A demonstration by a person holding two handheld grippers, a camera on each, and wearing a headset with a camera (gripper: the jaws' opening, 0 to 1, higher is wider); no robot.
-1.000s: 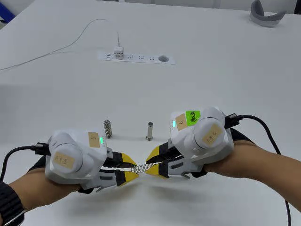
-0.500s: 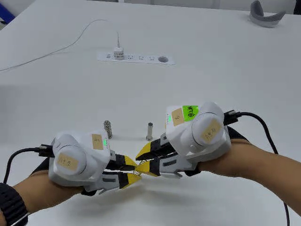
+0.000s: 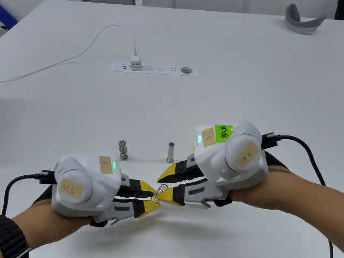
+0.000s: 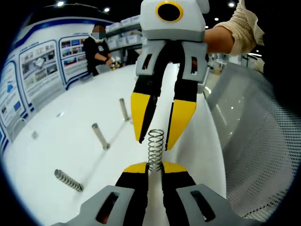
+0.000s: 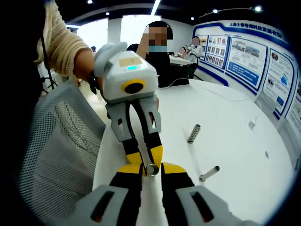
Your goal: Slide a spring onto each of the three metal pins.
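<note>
Head view: left gripper (image 3: 153,197) jaws pinched on the spring (image 3: 161,191); right gripper (image 3: 160,187) jaws spread, straddling its right end. Bare pin (image 3: 171,152) and second spring (image 3: 123,149) stand upright farther off.

White table (image 3: 242,80) bears power strip (image 3: 156,68), upright spring (image 3: 123,149), metal pin (image 3: 171,152)
</note>
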